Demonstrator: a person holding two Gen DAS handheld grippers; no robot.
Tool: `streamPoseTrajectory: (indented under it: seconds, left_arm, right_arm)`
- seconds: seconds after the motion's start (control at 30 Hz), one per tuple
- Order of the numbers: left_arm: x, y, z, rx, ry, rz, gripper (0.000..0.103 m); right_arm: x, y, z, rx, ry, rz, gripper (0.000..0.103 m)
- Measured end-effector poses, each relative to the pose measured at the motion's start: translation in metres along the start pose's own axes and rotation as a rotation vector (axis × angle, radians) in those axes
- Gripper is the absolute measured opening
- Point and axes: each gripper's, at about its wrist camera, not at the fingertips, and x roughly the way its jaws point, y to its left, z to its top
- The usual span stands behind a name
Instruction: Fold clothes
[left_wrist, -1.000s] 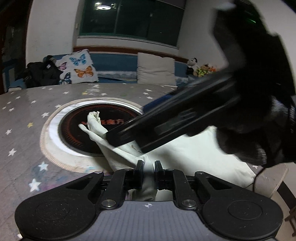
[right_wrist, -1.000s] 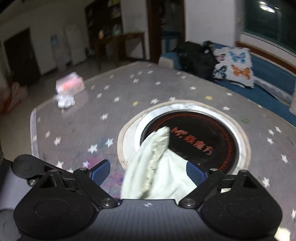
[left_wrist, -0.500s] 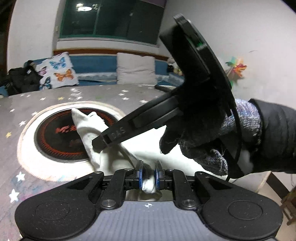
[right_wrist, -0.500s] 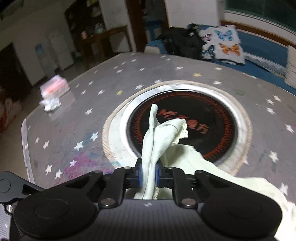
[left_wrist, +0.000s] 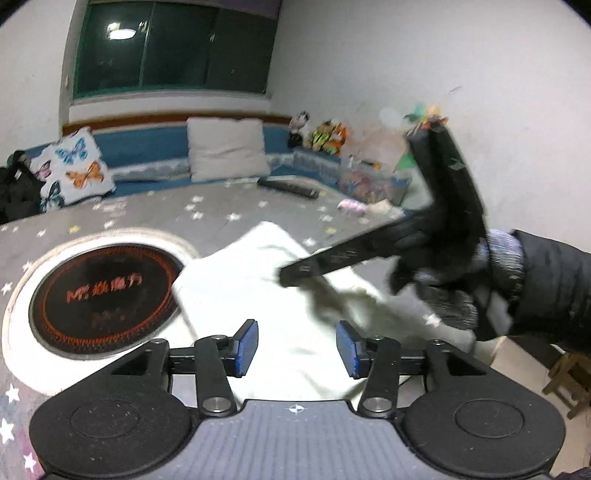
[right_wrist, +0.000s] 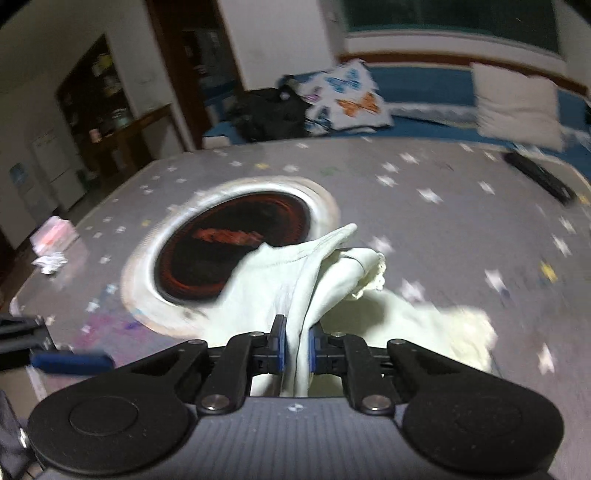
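R tongs (right_wrist: 296, 345) clamp pale cream cotton garment (right_wrist: 303, 273); L tongs (left_wrist: 297, 345) opening, cloth between, unpinched. Carry fold across flat, w/o bunching.

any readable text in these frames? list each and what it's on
"Mr." followed by a few orange characters too blurred to read: on the black round cooktop set in the star-patterned table.
Same print in the right wrist view: smeared, unreadable.
Faint marks on the side of the right gripper: too blurred to read.
No print visible on the white garment.
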Motion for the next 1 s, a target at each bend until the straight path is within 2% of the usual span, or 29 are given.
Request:
streamPoseTrajectory:
  seconds: [0.1,0.3,0.53,0.7,0.77,0.9,1.0]
  left_arm:
    - [0.009,-0.001,-0.002,-0.002,0.032,0.016,0.05]
    - [0.016,-0.001,-0.006,0.005,0.069,0.03,0.051]
    - [0.025,0.002,-0.009,0.008,0.098,0.037,0.051]
    - [0.032,-0.004,-0.011,0.027,0.122,0.029,0.051]
    - [0.034,-0.005,-0.011,0.034,0.129,0.029,0.051]
    - [0.038,-0.005,-0.014,0.045,0.147,0.041,0.051]
    - [0.042,-0.005,-0.019,0.064,0.167,0.052,0.051]
  right_arm:
    - [0.005,-0.017,-0.02,0.055,0.013,-0.013,0.01]
    - [-0.002,-0.024,-0.024,0.087,-0.021,0.016,0.01]
    - [-0.049,-0.026,-0.017,0.084,-0.106,-0.002,0.009]
    - [-0.037,-0.057,-0.035,0.171,-0.067,-0.077,0.009]
    - [-0.032,-0.065,-0.04,0.189,-0.059,-0.072,0.009]
    - [-0.031,-0.07,-0.041,0.199,-0.065,-0.072,0.017]
    - [-0.042,-0.064,-0.041,0.155,-0.079,-0.127,0.023]
